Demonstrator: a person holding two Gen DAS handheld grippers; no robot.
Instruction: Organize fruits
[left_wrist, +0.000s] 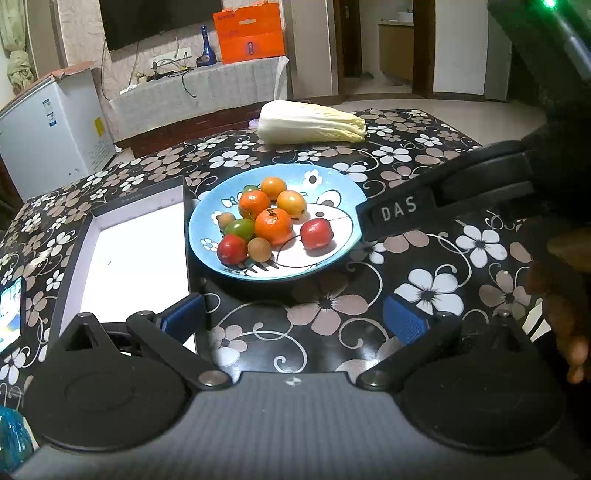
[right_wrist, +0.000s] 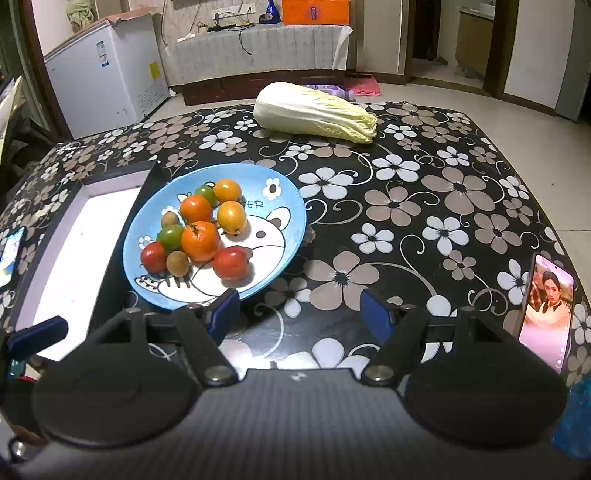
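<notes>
A blue cartoon plate (left_wrist: 207, 206) (right_wrist: 291, 206) holds several small fruits. Among them are two orange tangerines (left_wrist: 273, 227) (right_wrist: 200, 240), a red fruit (left_wrist: 316, 233) (right_wrist: 231, 262) at the near right and a green one (left_wrist: 241, 228) (right_wrist: 170, 236). My left gripper (left_wrist: 293, 317) is open and empty, over the tablecloth just short of the plate. My right gripper (right_wrist: 300, 315) is also open and empty, its left pad (right_wrist: 225, 314) at the plate's near rim. A black bar marked DAS (left_wrist: 399, 214) of the right tool reaches the plate's right edge.
An open black box with a white inside (left_wrist: 136, 266) (right_wrist: 74, 266) lies left of the plate. A napa cabbage (left_wrist: 310, 123) (right_wrist: 314, 110) lies at the table's far side. One lit phone (right_wrist: 546, 310) stands at the right and another phone (left_wrist: 11, 314) at the left.
</notes>
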